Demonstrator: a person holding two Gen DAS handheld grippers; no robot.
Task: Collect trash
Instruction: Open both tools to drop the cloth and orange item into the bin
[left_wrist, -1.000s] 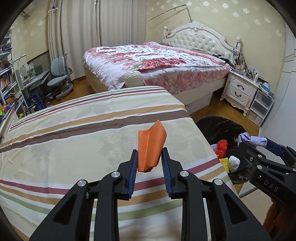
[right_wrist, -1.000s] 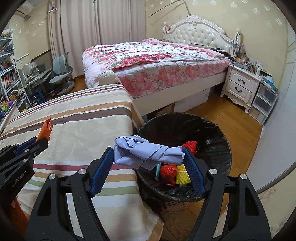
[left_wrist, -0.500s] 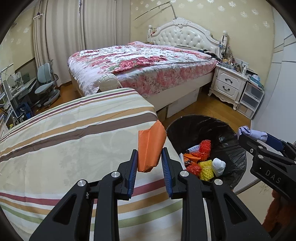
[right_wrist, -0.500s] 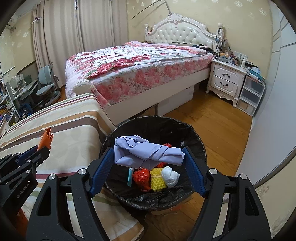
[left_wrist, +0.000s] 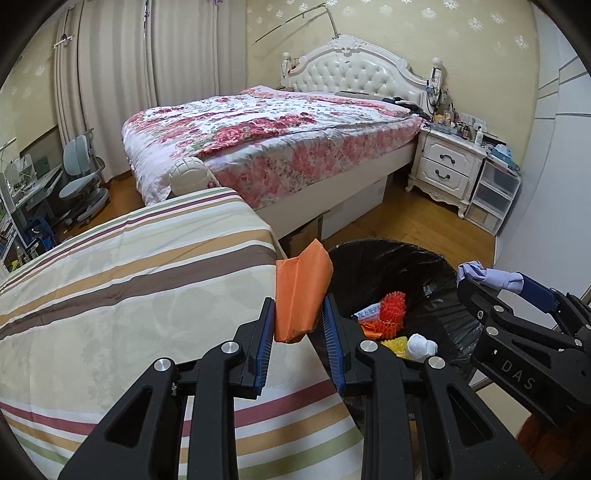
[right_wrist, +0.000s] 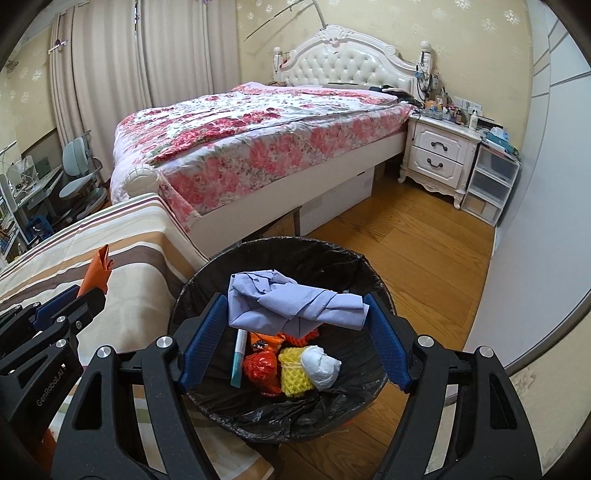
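Orange folded paper sits pinched between the narrow jaws of the left gripper, its long axis running up and away from the camera, the free upper end leaning toward the black-lined trash bin. A second ago this paper hung over the middle of the striped bed cover; now it is at the cover's right edge, just beside the bin's rim, and far more of the bin shows in the left wrist view.

In the right wrist view the crumpled lavender paper is held across the wide-set jaws of the right gripper, its long axis lying crosswise from one blue pad to the other. Earlier it hung over the bin's near-left rim with the bed cover under part of it; now it is over the bin's opening, above a teal tube, a red wad, a yellow foam net and a white ball of tissue lying inside. The floral bed and white nightstand have slid rightward across both views.
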